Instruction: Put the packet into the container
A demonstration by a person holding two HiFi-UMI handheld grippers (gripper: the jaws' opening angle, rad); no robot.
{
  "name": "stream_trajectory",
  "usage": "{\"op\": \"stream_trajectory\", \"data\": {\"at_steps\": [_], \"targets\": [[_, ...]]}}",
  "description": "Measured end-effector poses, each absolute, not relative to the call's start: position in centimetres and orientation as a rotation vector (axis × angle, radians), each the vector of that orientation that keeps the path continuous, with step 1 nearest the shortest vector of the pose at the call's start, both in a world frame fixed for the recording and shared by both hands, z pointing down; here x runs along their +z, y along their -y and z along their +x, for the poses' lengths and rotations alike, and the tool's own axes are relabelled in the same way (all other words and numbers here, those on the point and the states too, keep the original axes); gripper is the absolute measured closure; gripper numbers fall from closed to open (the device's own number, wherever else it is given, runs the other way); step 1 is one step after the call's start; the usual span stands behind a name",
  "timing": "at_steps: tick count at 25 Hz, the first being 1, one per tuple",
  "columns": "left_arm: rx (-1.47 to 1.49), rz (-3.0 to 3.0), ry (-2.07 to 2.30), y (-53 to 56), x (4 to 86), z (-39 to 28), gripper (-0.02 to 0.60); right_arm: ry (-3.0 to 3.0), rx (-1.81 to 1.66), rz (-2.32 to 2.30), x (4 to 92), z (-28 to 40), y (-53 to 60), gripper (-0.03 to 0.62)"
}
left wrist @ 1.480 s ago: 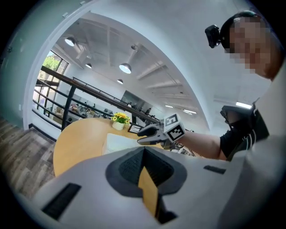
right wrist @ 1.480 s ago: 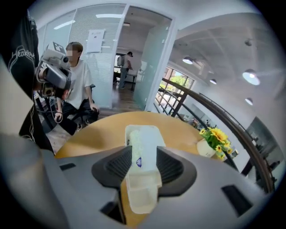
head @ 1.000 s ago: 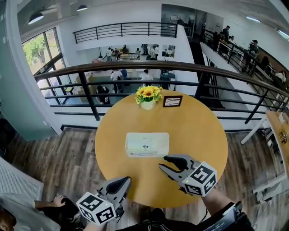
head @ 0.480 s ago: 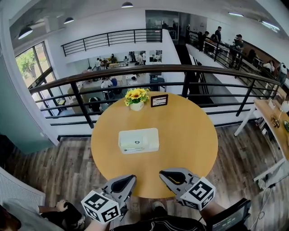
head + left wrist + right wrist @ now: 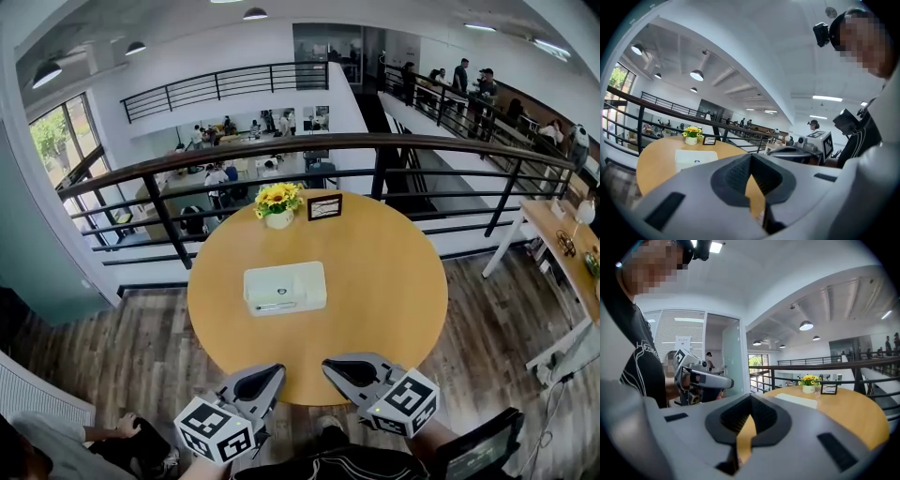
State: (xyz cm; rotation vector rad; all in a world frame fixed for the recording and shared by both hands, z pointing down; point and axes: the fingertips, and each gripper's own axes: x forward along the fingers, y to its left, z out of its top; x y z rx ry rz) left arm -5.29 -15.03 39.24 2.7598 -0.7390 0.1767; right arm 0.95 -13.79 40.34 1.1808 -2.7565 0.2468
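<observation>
A white rectangular container (image 5: 285,288) lies flat at the middle of the round wooden table (image 5: 384,281); it also shows in the left gripper view (image 5: 693,158) and the right gripper view (image 5: 797,400). I see no separate packet anywhere. My left gripper (image 5: 269,374) hangs at the table's near edge, left of centre, its jaws together and empty (image 5: 751,161). My right gripper (image 5: 330,366) is beside it at the near edge, jaws together with nothing between them (image 5: 750,401). Both sit well short of the container.
A pot of yellow flowers (image 5: 278,202) and a small picture frame (image 5: 324,207) stand at the table's far edge. A dark metal railing (image 5: 375,150) runs behind the table over a lower floor. Another table (image 5: 562,234) stands to the right.
The right gripper's jaws, open a second ago, have closed on nothing. Both grippers have drawn back from over the table to its near edge.
</observation>
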Motion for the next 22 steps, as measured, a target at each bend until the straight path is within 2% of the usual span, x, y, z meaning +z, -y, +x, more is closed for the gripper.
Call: {"op": "stream_trajectory", "data": {"at_steps": [22], "targets": [[0.152, 2.757, 0.742, 16.1, 39.6, -4.9, 0.577, 2.757, 0.219, 1.149, 40.1, 0.9, 15.0, 0.589]]}}
